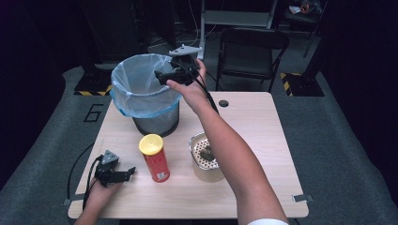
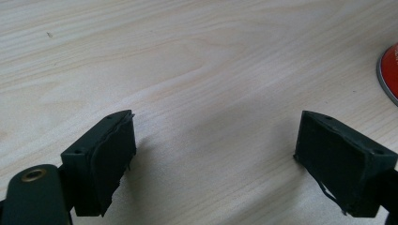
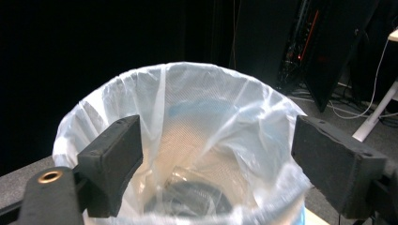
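A mesh waste bin (image 1: 149,101) lined with a clear plastic bag (image 3: 197,122) stands at the back left of the table. My right gripper (image 1: 160,76) hangs over the bin's right rim, pointing into it, open and with nothing between its jaws (image 3: 213,164). A red can with a yellow lid (image 1: 154,157) stands upright in the middle front. Right of it sits a metal cup (image 1: 204,160) with something dark inside. My left gripper (image 1: 127,172) rests low at the front left, open and empty (image 2: 213,161), pointing at the can, whose base edge (image 2: 389,75) shows at the right.
The wooden table (image 1: 253,126) has a round cable hole (image 1: 223,103) at its back edge. A black folding chair (image 1: 251,54) stands behind the table. The right forearm (image 1: 225,150) crosses above the metal cup. Cable trails from the left gripper off the table's left edge.
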Demonstrator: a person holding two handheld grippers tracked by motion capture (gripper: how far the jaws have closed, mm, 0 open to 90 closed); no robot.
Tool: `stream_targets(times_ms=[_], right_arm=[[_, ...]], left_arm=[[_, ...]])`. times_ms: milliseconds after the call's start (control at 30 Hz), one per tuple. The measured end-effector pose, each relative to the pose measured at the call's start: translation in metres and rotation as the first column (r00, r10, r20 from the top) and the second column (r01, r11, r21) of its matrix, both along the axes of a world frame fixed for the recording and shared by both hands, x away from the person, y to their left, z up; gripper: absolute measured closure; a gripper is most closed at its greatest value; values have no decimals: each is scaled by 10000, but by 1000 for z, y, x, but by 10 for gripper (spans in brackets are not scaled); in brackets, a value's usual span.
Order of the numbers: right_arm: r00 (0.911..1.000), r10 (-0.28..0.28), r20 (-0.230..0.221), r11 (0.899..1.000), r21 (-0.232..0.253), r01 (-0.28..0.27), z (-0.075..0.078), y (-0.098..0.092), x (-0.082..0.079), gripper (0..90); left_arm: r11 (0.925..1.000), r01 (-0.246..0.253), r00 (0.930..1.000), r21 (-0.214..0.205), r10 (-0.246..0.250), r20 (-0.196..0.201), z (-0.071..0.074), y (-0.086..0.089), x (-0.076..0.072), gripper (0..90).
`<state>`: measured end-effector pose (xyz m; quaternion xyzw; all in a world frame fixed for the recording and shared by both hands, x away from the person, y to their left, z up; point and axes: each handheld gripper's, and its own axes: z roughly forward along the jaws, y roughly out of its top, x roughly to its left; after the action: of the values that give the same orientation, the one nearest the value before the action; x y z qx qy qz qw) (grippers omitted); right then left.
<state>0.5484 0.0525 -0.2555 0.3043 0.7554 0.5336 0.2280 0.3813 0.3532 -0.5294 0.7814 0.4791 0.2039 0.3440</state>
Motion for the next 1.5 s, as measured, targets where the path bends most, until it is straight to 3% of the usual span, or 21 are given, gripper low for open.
stream_targets(times_ms=[267, 367, 433, 533, 600, 733, 800, 933, 1067, 1267, 1400, 1500], right_arm=[[9996, 202, -189, 9992, 357, -195, -1, -35, -10, 224], [9995, 309, -57, 9994, 151, -308, -4, -50, -16, 251], [9986, 490, 178, 9987, 95, -492, -7, -62, -22, 331], [9951, 838, 517, 9949, 515, -865, -11, -77, -34, 357], [9956, 798, 491, 9941, 698, -832, -15, -87, -41, 366], [9991, 161, 393, 9983, 562, -183, -27, -103, -54, 380], [9993, -31, 372, 9993, 361, 17, -34, -112, -61, 379], [9974, -503, 519, 9980, -364, 522, -47, -130, -72, 376], [9981, -413, 463, 9991, 53, 411, -57, -149, -83, 376], [9970, -744, 210, 9972, -76, 746, -75, -171, -95, 364], [9942, -1079, 9, 9941, 151, 1078, -89, -186, -98, 357], [9906, -1367, -94, 9906, 60, 1368, -99, -197, -101, 353]], left_arm=[[10000, -45, 10000, -63, 45, 12, 0, -1, -2, 124], [10000, -90, 9999, 3, 90, -51, 1, -2, -2, 125], [9999, -159, 9998, 47, 159, -78, 1, -2, -3, 132], [9997, -238, 9996, -44, 238, -146, 2, -3, -4, 145], [9997, -225, 9997, 10, 225, -138, 2, -3, -4, 149], [9992, -252, 9994, -299, 245, -247, 5, -4, -6, 159], [9994, -101, 9999, -328, 101, -11, 8, -4, -8, 159], [9977, 59, 9999, -682, -51, 118, 15, -9, -13, 159], [9960, 319, 9994, -833, -305, 182, 22, -14, -17, 151], [9939, 840, 9958, -716, -812, 411, 30, -25, -24, 115], [9874, 1218, 9916, -1015, -1166, 557, 36, -30, -28, 114], [9787, 1780, 9835, -1021, -1735, 514, 38, -33, -29, 115]])
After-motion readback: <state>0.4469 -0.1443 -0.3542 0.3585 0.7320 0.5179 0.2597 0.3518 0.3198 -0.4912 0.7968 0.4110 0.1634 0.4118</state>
